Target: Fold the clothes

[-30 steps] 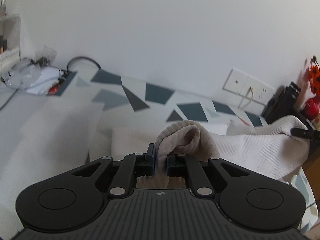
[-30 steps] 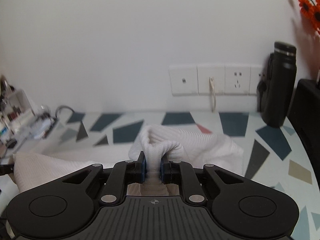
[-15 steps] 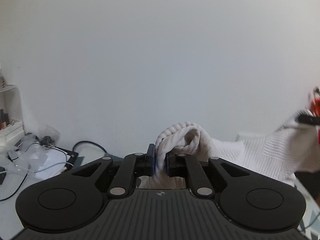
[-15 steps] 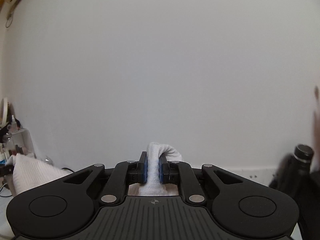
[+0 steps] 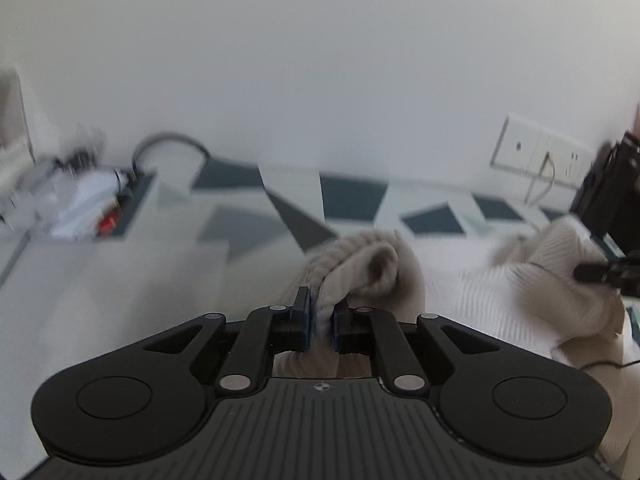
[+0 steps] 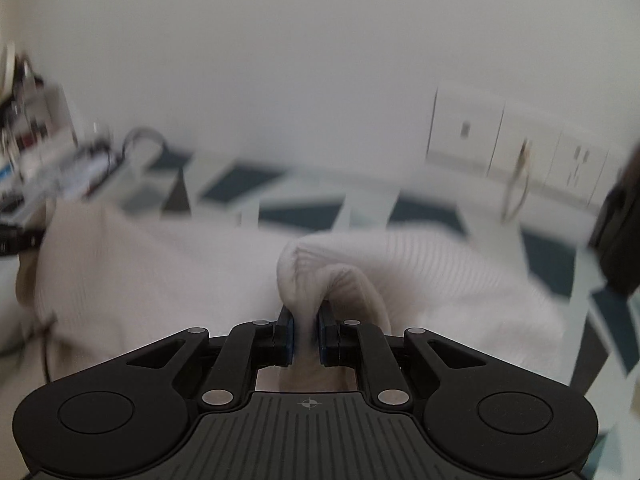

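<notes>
A cream ribbed knit garment (image 5: 480, 292) lies spread over the patterned table (image 5: 352, 200). My left gripper (image 5: 320, 320) is shut on a bunched fold of it. At the right edge of the left wrist view the other gripper's black tip (image 5: 600, 272) pinches another corner. In the right wrist view, my right gripper (image 6: 306, 340) is shut on a raised fold of the same garment (image 6: 420, 272), which spreads left and right below it. The left gripper's tip (image 6: 16, 240) shows at that view's left edge. Both views are motion blurred.
A wall socket panel (image 6: 520, 152) with a hanging cord sits at the back right. A dark bottle or box (image 5: 612, 196) stands on the right. Cables and clutter (image 5: 80, 200) with a shelf unit (image 6: 32, 128) lie at the back left.
Half a second ago both grippers were raised, with only wall visible. Now both have come back down toward the table, still holding the garment, which again lies across it.
</notes>
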A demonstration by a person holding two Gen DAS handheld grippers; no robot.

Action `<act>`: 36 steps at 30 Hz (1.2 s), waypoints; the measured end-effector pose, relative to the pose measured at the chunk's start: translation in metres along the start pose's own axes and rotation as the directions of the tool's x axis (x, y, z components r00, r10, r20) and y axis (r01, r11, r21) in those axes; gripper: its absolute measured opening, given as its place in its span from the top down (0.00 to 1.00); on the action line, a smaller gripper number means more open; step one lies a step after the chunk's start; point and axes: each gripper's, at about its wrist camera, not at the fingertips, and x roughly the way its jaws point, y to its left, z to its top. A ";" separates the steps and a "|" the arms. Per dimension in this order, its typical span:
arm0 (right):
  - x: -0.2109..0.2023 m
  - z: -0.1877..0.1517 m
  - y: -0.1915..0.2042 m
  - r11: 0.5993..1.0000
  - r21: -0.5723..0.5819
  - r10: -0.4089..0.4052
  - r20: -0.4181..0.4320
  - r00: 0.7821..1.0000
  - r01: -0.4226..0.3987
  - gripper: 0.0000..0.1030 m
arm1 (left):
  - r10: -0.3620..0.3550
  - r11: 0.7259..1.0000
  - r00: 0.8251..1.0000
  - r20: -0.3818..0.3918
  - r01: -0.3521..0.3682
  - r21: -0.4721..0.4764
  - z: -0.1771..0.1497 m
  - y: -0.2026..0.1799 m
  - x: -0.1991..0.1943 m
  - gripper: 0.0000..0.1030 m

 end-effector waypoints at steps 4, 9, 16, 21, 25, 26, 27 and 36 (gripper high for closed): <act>-0.005 -0.028 0.021 1.000 0.000 -0.008 -0.028 1.000 0.008 0.84 | -0.014 1.000 0.998 -0.065 0.015 0.015 -0.018 -0.011 0.014 0.88; -0.030 -0.028 0.009 0.998 0.062 0.005 0.017 1.000 -0.006 0.60 | -0.031 0.999 0.998 -0.061 0.032 0.007 -0.022 -0.019 0.006 0.17; -0.080 -0.046 -0.043 0.973 0.231 -0.030 0.080 0.996 0.010 0.50 | -0.051 0.999 0.997 -0.060 0.050 -0.021 -0.040 -0.011 -0.035 0.17; -0.094 -0.080 -0.082 0.943 0.320 -0.096 0.017 0.995 0.086 0.50 | 0.008 0.996 0.999 -0.040 -0.011 -0.094 -0.065 0.002 -0.066 0.17; -0.106 -0.102 -0.105 0.924 0.363 -0.126 -0.018 0.992 0.124 0.50 | 0.097 0.989 0.995 -0.039 -0.100 -0.105 -0.075 0.007 -0.087 0.17; -0.111 -0.106 -0.109 0.921 0.366 -0.132 -0.020 0.991 0.130 0.50 | 0.118 0.987 0.992 -0.037 -0.121 -0.108 -0.077 0.008 -0.093 0.17; -0.117 -0.110 -0.112 0.920 0.367 -0.138 -0.021 0.990 0.136 0.50 | 0.133 0.984 0.990 -0.039 -0.136 -0.113 -0.079 0.009 -0.099 0.17; -0.153 -0.143 -0.143 0.921 0.346 -0.164 -0.063 0.984 0.176 0.50 | 0.227 0.966 0.972 -0.059 -0.232 -0.110 -0.105 -0.004 -0.150 0.17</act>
